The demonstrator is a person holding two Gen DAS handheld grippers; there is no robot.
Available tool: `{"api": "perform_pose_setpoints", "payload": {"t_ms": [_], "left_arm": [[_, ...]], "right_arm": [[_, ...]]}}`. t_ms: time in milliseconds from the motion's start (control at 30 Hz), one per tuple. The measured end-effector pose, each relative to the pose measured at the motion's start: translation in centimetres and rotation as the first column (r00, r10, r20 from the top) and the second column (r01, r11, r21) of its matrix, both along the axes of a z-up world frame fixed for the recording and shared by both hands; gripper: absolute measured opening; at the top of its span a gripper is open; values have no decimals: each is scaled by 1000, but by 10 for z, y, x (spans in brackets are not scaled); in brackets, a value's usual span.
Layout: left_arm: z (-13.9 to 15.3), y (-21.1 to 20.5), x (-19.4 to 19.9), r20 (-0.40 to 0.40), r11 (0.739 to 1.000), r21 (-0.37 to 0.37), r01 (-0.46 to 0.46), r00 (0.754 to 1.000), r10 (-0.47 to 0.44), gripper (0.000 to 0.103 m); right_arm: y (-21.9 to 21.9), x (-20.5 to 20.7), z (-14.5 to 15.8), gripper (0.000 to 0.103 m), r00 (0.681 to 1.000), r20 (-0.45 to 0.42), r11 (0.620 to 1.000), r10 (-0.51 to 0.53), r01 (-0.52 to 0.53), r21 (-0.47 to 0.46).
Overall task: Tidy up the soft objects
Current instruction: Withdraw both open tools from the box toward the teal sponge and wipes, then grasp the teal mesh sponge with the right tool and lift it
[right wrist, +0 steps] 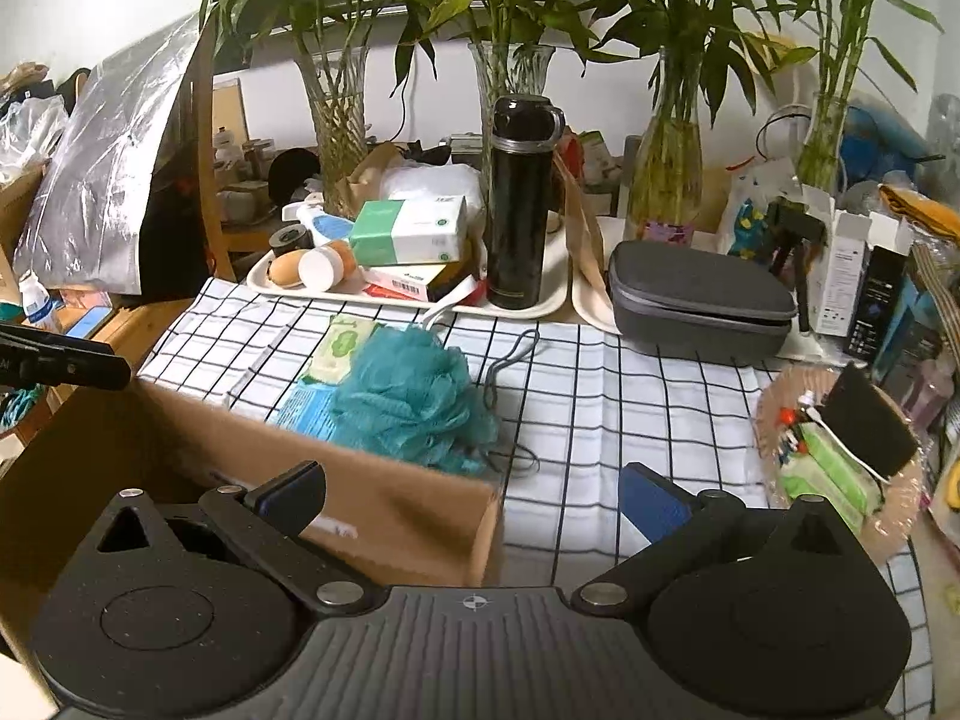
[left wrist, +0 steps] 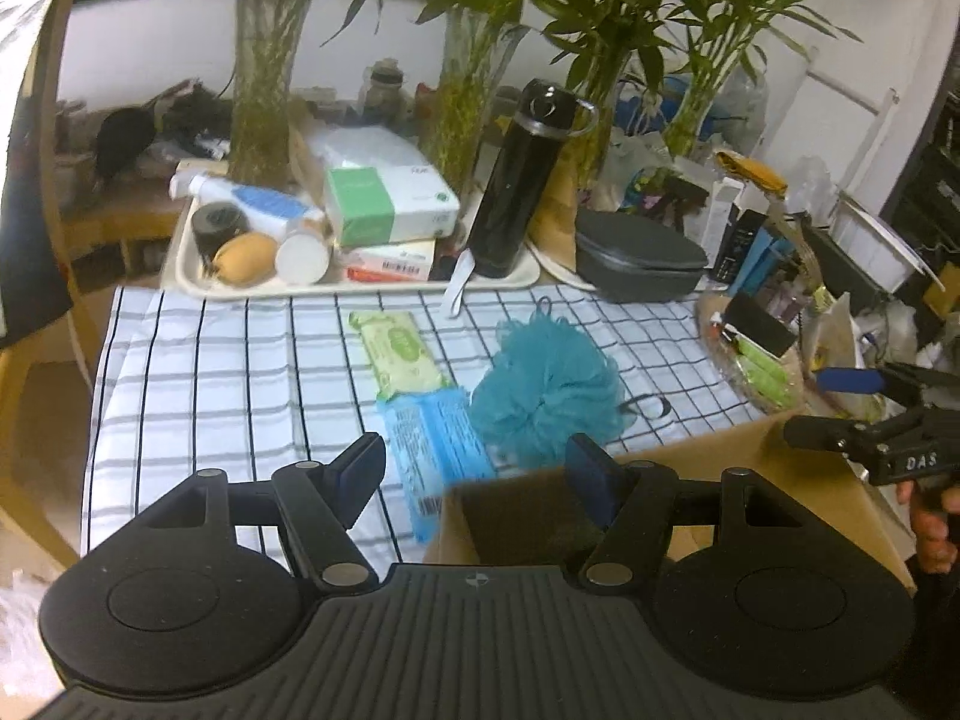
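Lying on the checked cloth (left wrist: 228, 372) from left to right are a green wipes pack (left wrist: 399, 354), a blue wipes pack (left wrist: 435, 450) end to end with it, and a teal mesh bath pouf (left wrist: 549, 387) touching the blue pack. An open cardboard box (right wrist: 384, 516) stands in front of them, nearer the cameras. The left gripper (left wrist: 477, 471) hangs released and empty over the box's corner. The right gripper (right wrist: 474, 501) is likewise spread wide, holding nothing, astride the box's right wall.

Cardboard box (right wrist: 384, 516) interior hidden behind its wall; blue packet (right wrist: 306, 411) partly hidden by teal bath pouf (right wrist: 408, 399)
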State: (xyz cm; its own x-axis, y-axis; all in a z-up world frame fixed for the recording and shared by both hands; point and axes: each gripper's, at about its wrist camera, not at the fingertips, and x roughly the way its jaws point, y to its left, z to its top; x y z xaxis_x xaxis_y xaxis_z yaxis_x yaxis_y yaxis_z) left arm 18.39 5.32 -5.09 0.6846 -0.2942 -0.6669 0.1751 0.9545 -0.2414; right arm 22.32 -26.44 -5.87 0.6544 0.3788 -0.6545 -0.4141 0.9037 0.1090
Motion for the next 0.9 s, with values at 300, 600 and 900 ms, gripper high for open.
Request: {"api": "perform_pose_setpoints", "payload": {"t_ms": [300, 600, 900], "left_arm": [[-11, -1, 32, -27, 999, 20, 27, 999, -27, 66], [-17, 6, 55, -35, 999, 27, 26, 999, -25, 66], [-28, 15, 79, -89, 1000, -19, -2, 996, 1, 66]], "right_arm": [[-1, 31, -6, 103, 999, -28, 1000, 17, -17, 19], [-1, 56, -7, 103, 996, -46, 993, 83, -78, 87], [-1, 94, -9, 103, 990, -48, 986, 134, -128, 105]]}}
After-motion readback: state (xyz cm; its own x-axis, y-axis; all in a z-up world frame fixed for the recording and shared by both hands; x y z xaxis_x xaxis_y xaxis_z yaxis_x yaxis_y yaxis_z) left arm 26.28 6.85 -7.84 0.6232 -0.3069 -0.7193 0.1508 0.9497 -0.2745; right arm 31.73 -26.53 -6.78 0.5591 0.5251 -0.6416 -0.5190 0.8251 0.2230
